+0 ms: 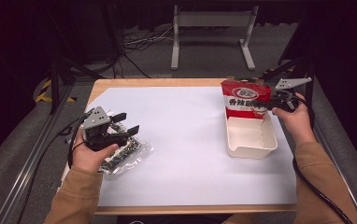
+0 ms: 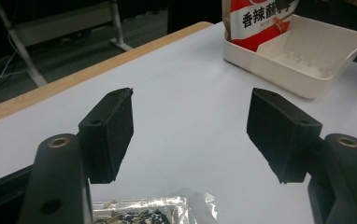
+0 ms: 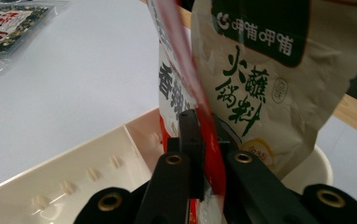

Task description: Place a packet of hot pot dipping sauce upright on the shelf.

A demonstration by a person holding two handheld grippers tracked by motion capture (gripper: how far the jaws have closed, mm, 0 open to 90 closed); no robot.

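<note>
A red and white snack pouch (image 1: 242, 98) stands upright at the far end of a white plastic tray (image 1: 251, 144). My right gripper (image 1: 265, 105) is shut on the pouch's right edge. In the right gripper view the jaws (image 3: 204, 135) pinch the red pouch (image 3: 176, 93) edge-on, and a beige pouch with green lettering (image 3: 260, 70) stands just behind it. At the table's left, my left gripper (image 1: 126, 123) stands open with nothing between its pads, just above a clear packet of dark contents (image 1: 125, 154). In the left gripper view that packet (image 2: 153, 210) lies below the spread jaws (image 2: 190, 130).
White paper (image 1: 181, 140) covers most of the wooden table. The near part of the tray (image 2: 307, 70) is bare. A metal frame (image 1: 211, 37) and cables stand on the floor beyond the far edge. Rails run along both table sides.
</note>
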